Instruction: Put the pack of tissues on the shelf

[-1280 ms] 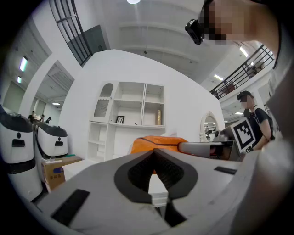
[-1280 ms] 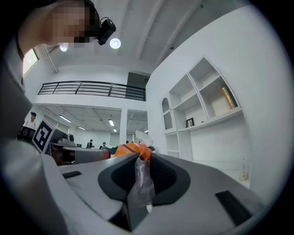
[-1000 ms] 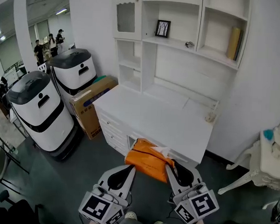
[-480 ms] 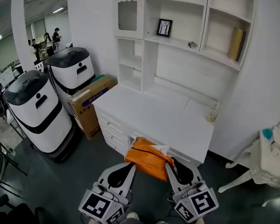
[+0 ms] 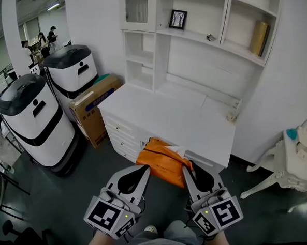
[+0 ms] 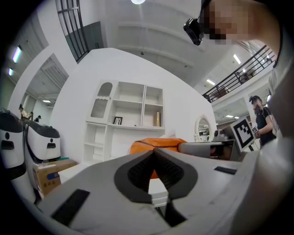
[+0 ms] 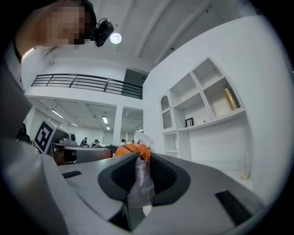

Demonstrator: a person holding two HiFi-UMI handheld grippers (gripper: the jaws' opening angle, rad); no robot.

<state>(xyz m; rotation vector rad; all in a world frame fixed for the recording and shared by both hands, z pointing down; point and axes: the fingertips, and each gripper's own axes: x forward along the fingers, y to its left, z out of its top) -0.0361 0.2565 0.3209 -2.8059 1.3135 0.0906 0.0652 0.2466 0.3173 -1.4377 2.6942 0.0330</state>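
The orange pack of tissues (image 5: 161, 164) hangs in the air just in front of the white desk (image 5: 169, 120). My right gripper (image 5: 186, 169) is shut on its clear wrapper at the right end, and the crinkled film shows between the jaws in the right gripper view (image 7: 138, 158). My left gripper (image 5: 145, 168) is shut, with its tips beside the pack's left end. In the left gripper view the pack (image 6: 158, 143) lies just beyond the closed tips (image 6: 154, 150), and no hold on it shows. The white shelf unit (image 5: 200, 39) rises behind the desk.
Two white and black robot bodies (image 5: 29, 117) (image 5: 73, 73) and a cardboard box (image 5: 92, 108) stand left of the desk. A white chair (image 5: 290, 169) is at the right. The shelves hold a picture frame (image 5: 177, 19) and a yellow roll (image 5: 259, 38). A small object (image 5: 230, 117) sits on the desk.
Both grippers keep the same hold and spacing. The head view has shifted a little, so the desk and shelf unit now sit slightly higher and nearer.
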